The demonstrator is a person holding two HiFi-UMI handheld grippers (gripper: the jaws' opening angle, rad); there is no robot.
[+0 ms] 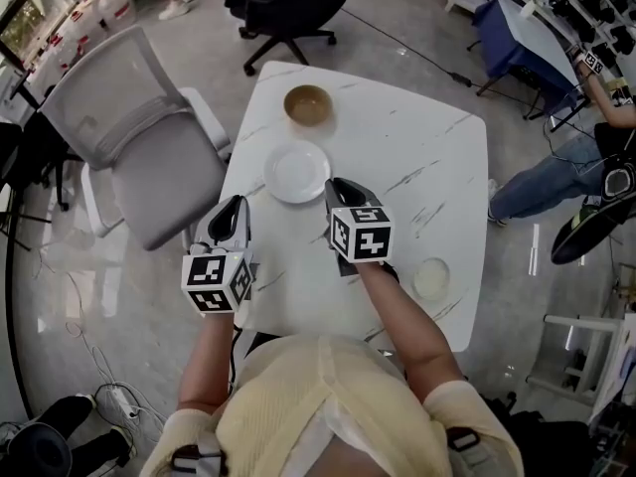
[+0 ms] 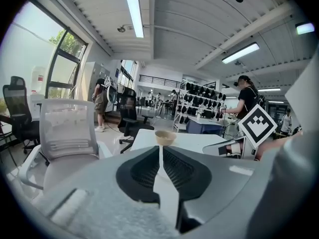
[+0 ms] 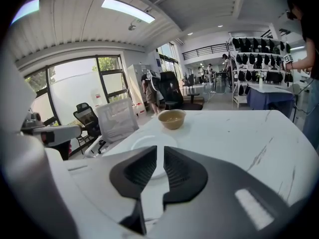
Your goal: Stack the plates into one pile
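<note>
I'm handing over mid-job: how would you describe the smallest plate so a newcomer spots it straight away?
Find the white marble-patterned table. By its near right corner, the small pale round plate lies alone. It is smaller than the large white round plate toward the left and paler than the brown round bowl at the far side.

Right gripper [image 3: 160,151] fingers [image 3: 141,172] slightly apart, empty; white plate [image 3: 143,142] just beyond, brown bowl [image 3: 172,119] farther back
</note>
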